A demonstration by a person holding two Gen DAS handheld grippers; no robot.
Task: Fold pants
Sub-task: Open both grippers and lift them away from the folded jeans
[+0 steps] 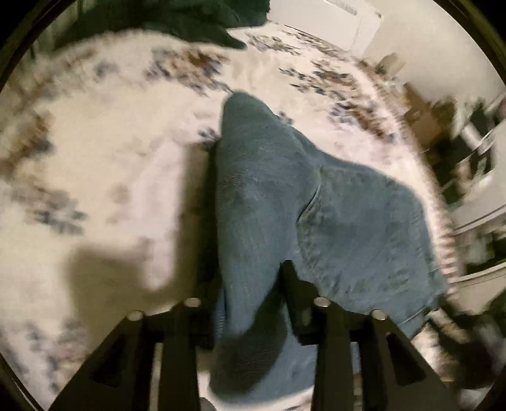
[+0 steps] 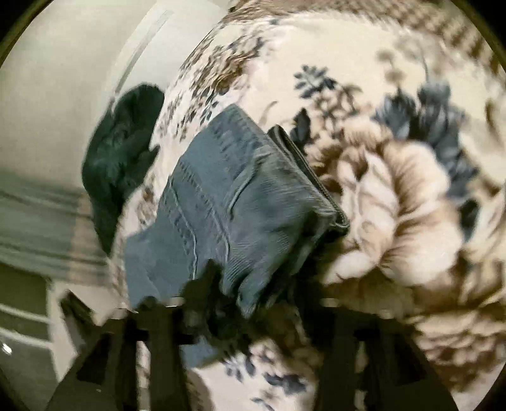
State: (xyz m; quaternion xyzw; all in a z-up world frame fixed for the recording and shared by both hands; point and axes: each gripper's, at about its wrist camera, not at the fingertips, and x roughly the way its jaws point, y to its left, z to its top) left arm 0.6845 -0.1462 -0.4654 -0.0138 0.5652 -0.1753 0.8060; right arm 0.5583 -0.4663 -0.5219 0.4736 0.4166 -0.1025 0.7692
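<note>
Blue denim pants [image 1: 268, 202] hang bunched from my left gripper [image 1: 249, 284], which is shut on a fold of the fabric above a floral blanket [image 1: 104, 148]. In the right wrist view the same pants [image 2: 227, 196] lie partly folded, with the waistband edge [image 2: 313, 177] to the right. My right gripper [image 2: 249, 294] is shut on the near edge of the denim. Both views are motion-blurred.
A dark green garment [image 1: 177, 19] lies at the blanket's far edge; it also shows in the right wrist view [image 2: 120, 148]. The bed edge [image 1: 442, 227] drops off at right toward furniture. White walls stand behind.
</note>
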